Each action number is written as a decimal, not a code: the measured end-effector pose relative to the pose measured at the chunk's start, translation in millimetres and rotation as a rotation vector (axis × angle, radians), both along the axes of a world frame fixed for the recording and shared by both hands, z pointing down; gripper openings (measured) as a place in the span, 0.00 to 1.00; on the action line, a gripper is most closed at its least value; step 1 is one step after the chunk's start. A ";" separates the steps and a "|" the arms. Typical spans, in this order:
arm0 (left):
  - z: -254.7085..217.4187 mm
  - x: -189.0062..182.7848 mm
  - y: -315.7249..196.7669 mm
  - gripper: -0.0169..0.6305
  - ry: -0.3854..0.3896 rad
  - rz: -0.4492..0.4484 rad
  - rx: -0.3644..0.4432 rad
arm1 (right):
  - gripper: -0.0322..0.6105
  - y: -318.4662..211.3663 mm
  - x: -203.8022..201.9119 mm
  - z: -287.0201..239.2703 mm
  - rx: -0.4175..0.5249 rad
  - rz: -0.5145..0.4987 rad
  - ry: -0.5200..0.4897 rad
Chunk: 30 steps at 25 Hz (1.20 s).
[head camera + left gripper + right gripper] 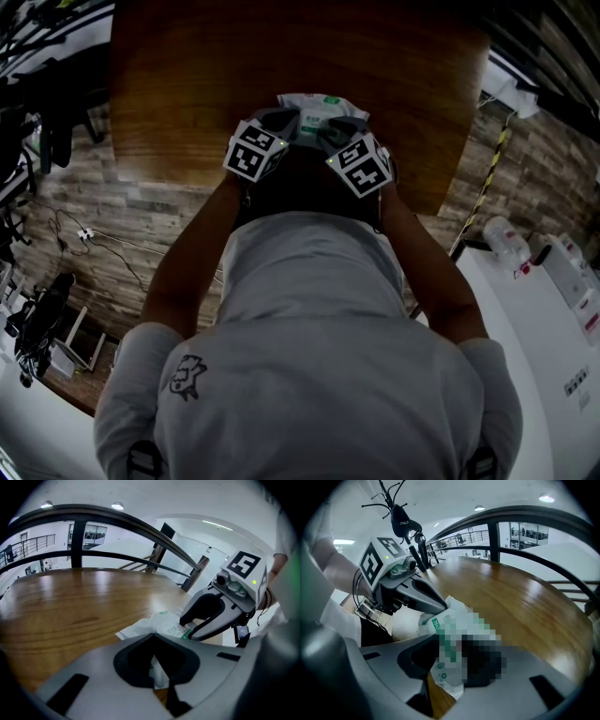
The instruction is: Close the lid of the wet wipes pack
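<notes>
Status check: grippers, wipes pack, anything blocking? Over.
Left gripper shut on wipes pack edge. Right gripper open, fingers straddling it. Whether it's closed: not visible. Nothing seen blocking.

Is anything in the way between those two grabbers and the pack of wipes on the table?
Nothing visible. The white and green wet wipes pack lies on the brown wooden table; the left gripper is clamped on its edge and the right gripper has its open jaws straddling it.

Person: grey short-sleeved T-shirt [309, 347], small dark cartoon print [187, 377] behind left shoulder. Left gripper [279, 119], right gripper [343, 127]: grey moulded shells, dark fingers, black-and-white marker cube [255, 150] on each, green LED [254, 581], thin black cables [365, 607].
</notes>
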<state>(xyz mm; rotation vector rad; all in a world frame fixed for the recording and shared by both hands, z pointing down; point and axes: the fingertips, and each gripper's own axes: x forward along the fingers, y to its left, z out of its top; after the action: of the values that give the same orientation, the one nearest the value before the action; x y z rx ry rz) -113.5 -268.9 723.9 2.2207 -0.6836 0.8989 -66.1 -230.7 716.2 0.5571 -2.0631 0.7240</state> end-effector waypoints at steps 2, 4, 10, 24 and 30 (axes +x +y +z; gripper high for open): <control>0.6 -0.2 -0.2 0.05 0.003 -0.001 0.002 | 0.30 1.2 -0.4 2.4 0.006 -0.007 0.021; 1.4 0.0 0.1 0.05 0.002 -0.001 0.001 | 0.30 2.8 -0.1 5.0 0.011 -0.011 0.037; 2.0 0.9 0.6 0.05 0.000 0.007 -0.004 | 0.31 2.3 -0.7 5.8 0.055 -0.028 0.089; 1.8 3.4 0.3 0.05 0.015 -0.005 0.003 | 0.31 3.2 0.1 9.0 0.125 -0.042 0.162; 1.8 2.4 -0.5 0.05 0.007 -0.005 0.015 | 0.31 2.3 -0.5 7.3 0.106 -0.019 0.126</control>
<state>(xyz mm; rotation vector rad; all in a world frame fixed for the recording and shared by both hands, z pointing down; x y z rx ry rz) -111.1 -269.4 725.6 2.2334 -0.6942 0.8861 -66.5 -228.4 723.5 0.6260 -1.9952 0.5565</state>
